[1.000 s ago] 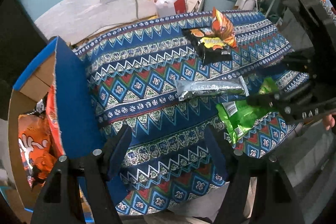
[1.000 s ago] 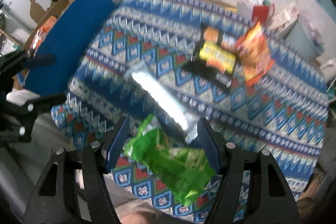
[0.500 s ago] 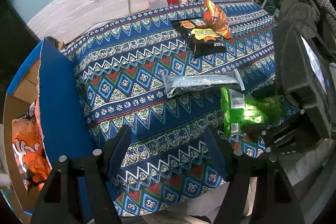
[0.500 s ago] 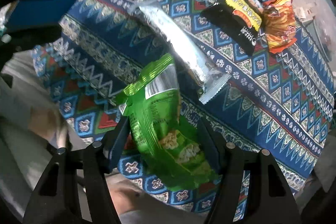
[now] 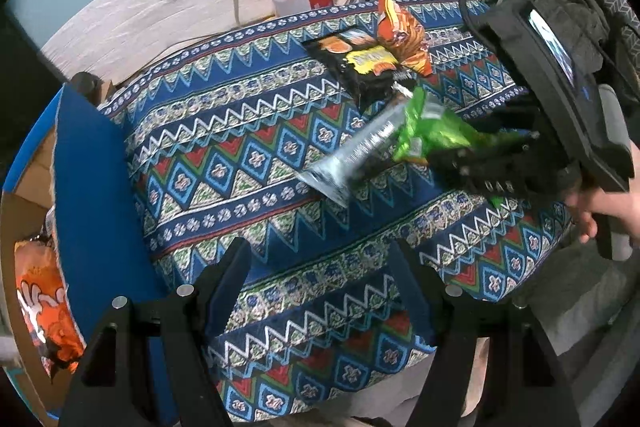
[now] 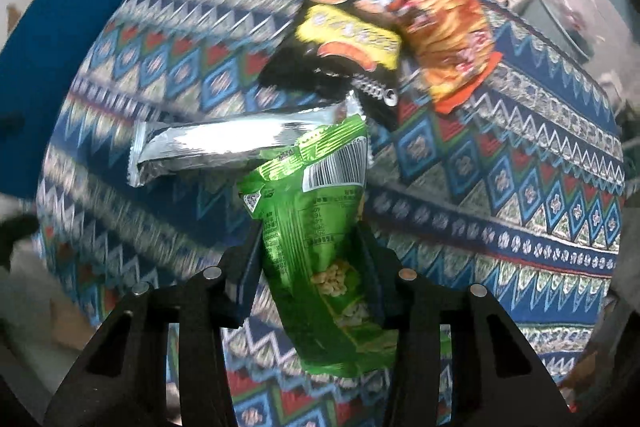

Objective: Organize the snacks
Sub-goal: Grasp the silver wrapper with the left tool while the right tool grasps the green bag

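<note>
- While your right gripper [image 6: 310, 259] points down at the patterned cloth [image 5: 248, 163], its jaws are closing, and the green snack bag [image 6: 320, 227] stands between them with both pads already against its sides.
- That green bag is the landmark here: it sits near the cloth's front edge, barcode end up in the right wrist view, and its upper corner overlaps the end of the silver packet [image 6: 224, 143].
- The silver packet stretches away from the green bag toward the blue box flap [image 6: 44, 67]; whether it lies flat or is tilted up with the bag, you cannot tell from these views.
- Just beyond the green bag lies the black chip bag [image 6: 340, 47] with a yellow label, and the orange snack bag [image 6: 448, 39] leans against its far side.
- In the left wrist view your hand [image 5: 608, 207] shows beside the green bag [image 5: 436, 135], holding the right gripper's [image 5: 480, 151] handle.
- Your left gripper [image 5: 320, 283] hangs above the cloth's front edge, well apart from the green bag, with its jaws wide and nothing between them.
- Far from the green bag, the cardboard box [image 5: 24, 211] with the blue flap [image 5: 92, 195] stands at the cloth's side; an orange bag [image 5: 44, 303] lies inside it.
</note>
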Demonstrator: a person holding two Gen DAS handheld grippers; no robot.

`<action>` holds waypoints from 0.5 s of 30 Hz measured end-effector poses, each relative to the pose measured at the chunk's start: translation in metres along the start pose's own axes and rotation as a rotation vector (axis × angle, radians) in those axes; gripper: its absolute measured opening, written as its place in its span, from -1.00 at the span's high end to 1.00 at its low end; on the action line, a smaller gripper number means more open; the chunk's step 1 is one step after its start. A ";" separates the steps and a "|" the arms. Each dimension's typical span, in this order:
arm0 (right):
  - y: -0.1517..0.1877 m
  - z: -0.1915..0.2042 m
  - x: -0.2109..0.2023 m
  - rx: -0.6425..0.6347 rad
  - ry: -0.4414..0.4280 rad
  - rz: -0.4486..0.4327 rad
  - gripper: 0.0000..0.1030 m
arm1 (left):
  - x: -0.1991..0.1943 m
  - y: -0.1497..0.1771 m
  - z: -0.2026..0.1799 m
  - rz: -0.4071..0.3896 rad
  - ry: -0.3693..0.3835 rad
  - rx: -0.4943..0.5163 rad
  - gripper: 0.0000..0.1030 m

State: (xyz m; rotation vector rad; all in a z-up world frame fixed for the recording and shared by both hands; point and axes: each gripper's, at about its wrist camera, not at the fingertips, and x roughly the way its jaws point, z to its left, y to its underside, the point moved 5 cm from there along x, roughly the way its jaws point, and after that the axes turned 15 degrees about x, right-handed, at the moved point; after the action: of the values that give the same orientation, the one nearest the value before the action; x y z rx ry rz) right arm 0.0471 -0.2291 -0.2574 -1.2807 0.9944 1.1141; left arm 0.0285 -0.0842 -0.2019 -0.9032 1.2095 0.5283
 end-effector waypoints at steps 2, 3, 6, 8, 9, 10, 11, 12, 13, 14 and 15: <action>-0.009 -0.006 0.000 0.030 -0.008 -0.018 0.16 | 0.004 -0.005 -0.002 0.002 0.007 0.008 -0.41; -0.012 -0.012 0.000 0.054 -0.019 -0.026 0.16 | 0.007 -0.008 -0.003 0.004 0.009 0.014 -0.41; -0.022 -0.026 -0.002 0.108 -0.073 -0.020 0.10 | 0.014 -0.016 -0.004 0.005 0.010 0.025 -0.41; -0.020 -0.033 -0.004 0.118 -0.075 -0.017 -0.06 | 0.019 -0.022 -0.004 0.006 0.021 0.023 -0.41; -0.019 -0.037 -0.005 0.108 -0.066 -0.017 -0.20 | 0.021 -0.025 -0.004 0.004 0.028 0.024 -0.41; -0.015 -0.039 -0.005 0.097 -0.057 -0.018 -0.21 | 0.023 -0.029 -0.005 0.003 0.032 0.028 -0.41; -0.012 -0.039 -0.002 0.077 -0.043 -0.016 -0.21 | 0.026 -0.032 -0.006 0.001 0.032 0.034 -0.41; -0.006 -0.034 0.000 0.066 -0.035 -0.011 -0.21 | 0.028 -0.036 -0.008 0.000 0.032 0.041 -0.41; -0.004 -0.032 0.005 0.057 -0.032 -0.001 -0.19 | 0.032 -0.039 -0.009 -0.001 0.030 0.050 -0.41; -0.002 -0.033 0.006 0.048 -0.025 0.003 -0.13 | 0.035 -0.042 -0.010 -0.001 0.026 0.055 -0.41; -0.002 -0.031 0.005 0.046 -0.020 -0.003 0.02 | 0.038 -0.046 -0.010 -0.005 0.022 0.060 -0.41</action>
State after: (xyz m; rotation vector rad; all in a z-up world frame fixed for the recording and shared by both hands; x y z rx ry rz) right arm 0.0510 -0.2596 -0.2637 -1.2317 0.9970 1.0936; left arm 0.0692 -0.1225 -0.2246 -0.8625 1.2369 0.4764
